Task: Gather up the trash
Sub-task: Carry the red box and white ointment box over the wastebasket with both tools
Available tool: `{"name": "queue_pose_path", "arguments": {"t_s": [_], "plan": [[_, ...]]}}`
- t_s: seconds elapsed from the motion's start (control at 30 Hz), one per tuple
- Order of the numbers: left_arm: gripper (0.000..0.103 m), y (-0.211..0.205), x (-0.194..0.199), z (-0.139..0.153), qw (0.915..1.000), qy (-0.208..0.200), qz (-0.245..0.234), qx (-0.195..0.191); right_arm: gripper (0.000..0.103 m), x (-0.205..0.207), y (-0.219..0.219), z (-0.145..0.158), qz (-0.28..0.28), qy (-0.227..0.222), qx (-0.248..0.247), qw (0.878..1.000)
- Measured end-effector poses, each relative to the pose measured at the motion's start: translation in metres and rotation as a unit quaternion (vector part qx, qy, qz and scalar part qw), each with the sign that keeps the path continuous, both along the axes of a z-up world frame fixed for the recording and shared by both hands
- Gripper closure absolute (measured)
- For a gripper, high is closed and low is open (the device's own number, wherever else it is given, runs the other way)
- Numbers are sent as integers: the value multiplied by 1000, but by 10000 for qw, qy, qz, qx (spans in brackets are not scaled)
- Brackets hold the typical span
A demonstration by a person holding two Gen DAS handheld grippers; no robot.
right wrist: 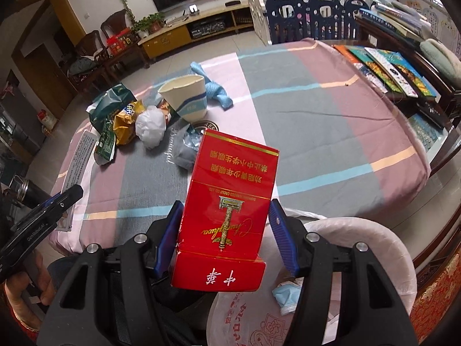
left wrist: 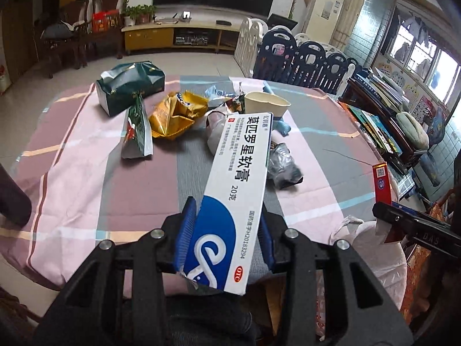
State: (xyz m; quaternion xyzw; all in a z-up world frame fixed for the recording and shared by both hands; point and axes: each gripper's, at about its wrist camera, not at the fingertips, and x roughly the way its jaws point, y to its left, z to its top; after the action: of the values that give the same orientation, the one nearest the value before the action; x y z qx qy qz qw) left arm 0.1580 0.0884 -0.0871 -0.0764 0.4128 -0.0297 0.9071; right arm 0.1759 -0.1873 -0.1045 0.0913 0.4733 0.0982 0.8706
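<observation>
Both grippers were clamped, left gripper [left wrist: 227, 239] on a long white-and-blue ointment carton [left wrist: 233, 193], right gripper [right wrist: 227, 239] on a red cigarette pack [right wrist: 227, 201], and each load wanted carrying level over the white plastic bag [right wrist: 360, 248] just beneath before release.

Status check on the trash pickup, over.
Left gripper clamps ointment box. Right gripper clamps red cigarette pack. White bag open below, nothing blocking.

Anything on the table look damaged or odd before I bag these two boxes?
The paper cup is damaged: its rim is chipped and bent, and it stands tilted among the wrappers. The rest is crumpled trash on the tablecloth. No spill shows.
</observation>
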Motion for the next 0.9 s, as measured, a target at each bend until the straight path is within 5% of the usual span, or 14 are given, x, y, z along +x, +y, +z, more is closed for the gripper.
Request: {"name": "queue_pose_path", "arguments": {"t_s": [0.33,0.57,0.9], "plan": [[62,-53,-24,12,9968,-188,-622,-458,43,-31,-53,11,-445,27,-116,9989],[62,-100,-48,4,9946,-153,-1014,-183,43,-54,-77,8,-554,153,-263,9980],[62,-172,-88,1,9803,-236,-1957,143,43,-87,-107,19,-844,169,-321,9958]]}}
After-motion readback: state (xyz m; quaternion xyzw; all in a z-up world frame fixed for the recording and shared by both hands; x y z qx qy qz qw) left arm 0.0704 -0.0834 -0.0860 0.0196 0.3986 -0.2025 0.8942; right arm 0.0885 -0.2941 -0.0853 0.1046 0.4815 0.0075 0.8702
